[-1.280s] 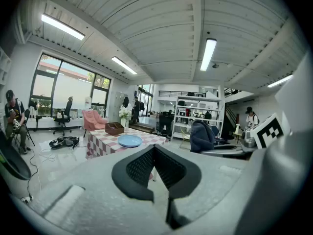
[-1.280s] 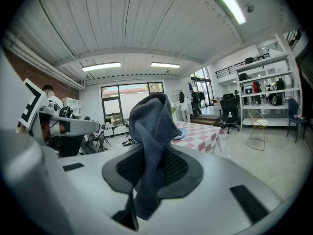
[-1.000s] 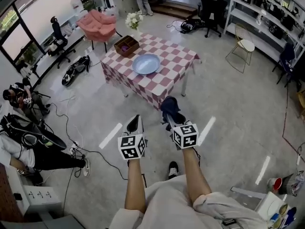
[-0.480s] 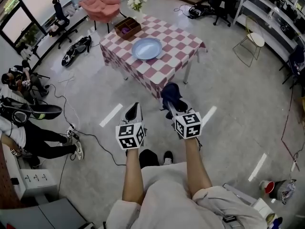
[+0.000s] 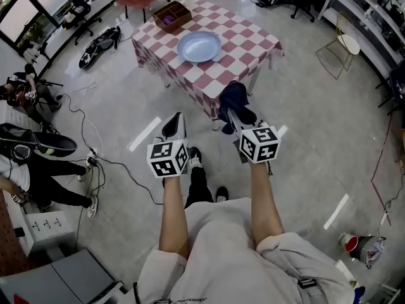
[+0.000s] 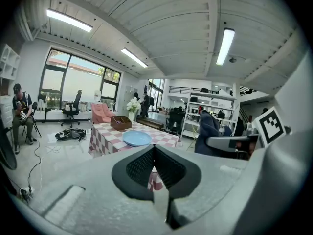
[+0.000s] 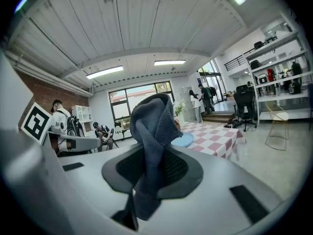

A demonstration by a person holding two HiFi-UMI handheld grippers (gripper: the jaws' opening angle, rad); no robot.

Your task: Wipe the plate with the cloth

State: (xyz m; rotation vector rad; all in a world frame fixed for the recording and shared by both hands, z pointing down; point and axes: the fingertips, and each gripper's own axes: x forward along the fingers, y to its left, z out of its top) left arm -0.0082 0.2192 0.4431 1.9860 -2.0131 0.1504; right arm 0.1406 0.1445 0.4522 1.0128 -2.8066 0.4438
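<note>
Right gripper (image 5: 233,114) clamps a dark blue cloth (image 5: 231,97), frame centre; left gripper (image 5: 178,118) jaws together, empty; round pale-blue plate (image 5: 199,46) upper centre.

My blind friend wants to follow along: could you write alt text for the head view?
Seen from above, a person holds out two grippers: the right gripper clamps a dark blue cloth, the left gripper is shut and empty. Ahead stands a pink-checked table bearing a light blue plate.

We find no legible text, number or brand. The white marker cubes (image 5: 168,159) of the left gripper (image 5: 176,124) and right gripper (image 5: 233,116) bear black square patterns only. Print on the pale shirt (image 5: 215,258) is too small to read.
</note>
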